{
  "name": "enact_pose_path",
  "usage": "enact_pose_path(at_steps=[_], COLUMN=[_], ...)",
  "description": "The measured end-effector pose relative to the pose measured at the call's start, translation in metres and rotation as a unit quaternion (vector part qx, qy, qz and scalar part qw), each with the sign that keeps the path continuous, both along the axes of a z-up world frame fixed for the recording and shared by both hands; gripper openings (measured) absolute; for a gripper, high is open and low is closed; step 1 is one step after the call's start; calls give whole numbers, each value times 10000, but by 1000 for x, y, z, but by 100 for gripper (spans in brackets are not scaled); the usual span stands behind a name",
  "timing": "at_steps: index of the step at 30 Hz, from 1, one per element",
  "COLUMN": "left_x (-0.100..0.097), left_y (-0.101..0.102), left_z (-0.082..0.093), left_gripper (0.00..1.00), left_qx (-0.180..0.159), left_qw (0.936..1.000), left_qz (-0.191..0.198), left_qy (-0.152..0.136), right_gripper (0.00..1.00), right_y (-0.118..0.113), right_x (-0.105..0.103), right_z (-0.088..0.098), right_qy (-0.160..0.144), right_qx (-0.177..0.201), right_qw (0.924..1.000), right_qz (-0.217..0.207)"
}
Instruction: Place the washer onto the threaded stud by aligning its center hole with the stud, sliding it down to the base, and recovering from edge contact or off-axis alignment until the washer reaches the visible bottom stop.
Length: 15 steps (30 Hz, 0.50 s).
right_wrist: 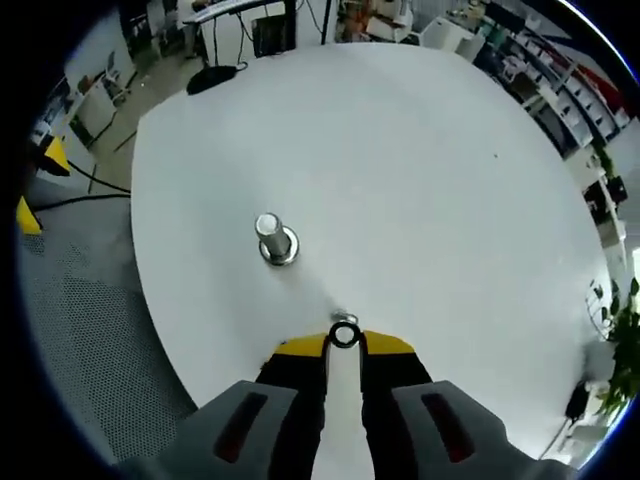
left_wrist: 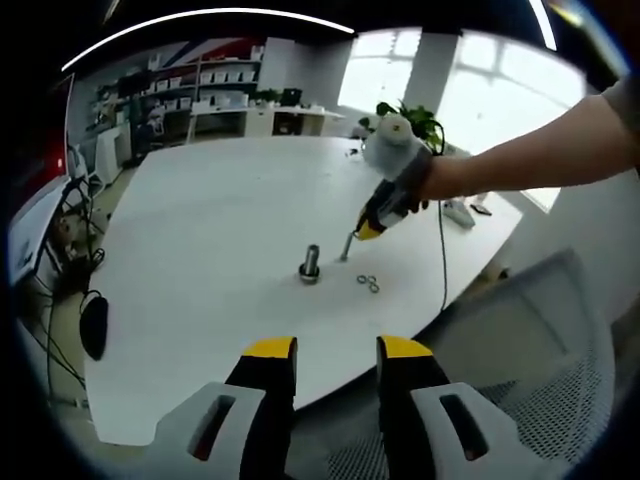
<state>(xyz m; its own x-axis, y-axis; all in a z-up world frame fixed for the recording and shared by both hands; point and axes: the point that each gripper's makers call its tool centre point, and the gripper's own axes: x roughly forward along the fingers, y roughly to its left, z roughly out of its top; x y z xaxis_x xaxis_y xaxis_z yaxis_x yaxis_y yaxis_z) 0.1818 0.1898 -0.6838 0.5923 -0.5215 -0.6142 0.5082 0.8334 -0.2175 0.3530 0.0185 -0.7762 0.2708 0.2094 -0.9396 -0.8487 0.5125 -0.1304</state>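
In the right gripper view, we saw the right gripper [right_wrist: 343, 345] with its yellow-tipped jaws drawn close and clamped on a small washer [right_wrist: 344, 335], which stood pinched between the tips, its hole facing the camera. The threaded stud [right_wrist: 272, 238] stood upright on its round base on the white table [right_wrist: 420, 180], ahead of the jaws and a little to the left, well apart from the held washer. In the left gripper view, we saw the left gripper [left_wrist: 335, 352] hovering off the table's near edge, its jaws apart with nothing between them. Across the table [left_wrist: 200, 230] the stud [left_wrist: 310, 263] rose from the surface, and two spare washers [left_wrist: 368, 283] lay flat just beside it on the right. The right gripper [left_wrist: 360, 232] came in from the right in that view, held by a person's hand [left_wrist: 425, 180], its tips lowered near the tabletop just beyond the stud and the loose washers. A mesh chair [left_wrist: 540, 370] stood close by the table's edge.
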Motion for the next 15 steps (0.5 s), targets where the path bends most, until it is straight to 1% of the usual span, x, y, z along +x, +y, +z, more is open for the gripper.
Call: enact_pose_path(at_steps=[8, 15], left_x=[1, 1], left_y=[0, 0], left_z=[0, 1], left_gripper=[29, 29], left_qx=[-5, -30], left_qw=[10000, 10000], left_qz=[8, 25], left_qy=[-20, -39], right_gripper=[13, 13], right_y=[3, 4], right_x=[7, 7], right_z=[-1, -5], right_qy=[-15, 29], right_qx=[41, -66], right_qw=[10000, 10000], right_qz=[-19, 26])
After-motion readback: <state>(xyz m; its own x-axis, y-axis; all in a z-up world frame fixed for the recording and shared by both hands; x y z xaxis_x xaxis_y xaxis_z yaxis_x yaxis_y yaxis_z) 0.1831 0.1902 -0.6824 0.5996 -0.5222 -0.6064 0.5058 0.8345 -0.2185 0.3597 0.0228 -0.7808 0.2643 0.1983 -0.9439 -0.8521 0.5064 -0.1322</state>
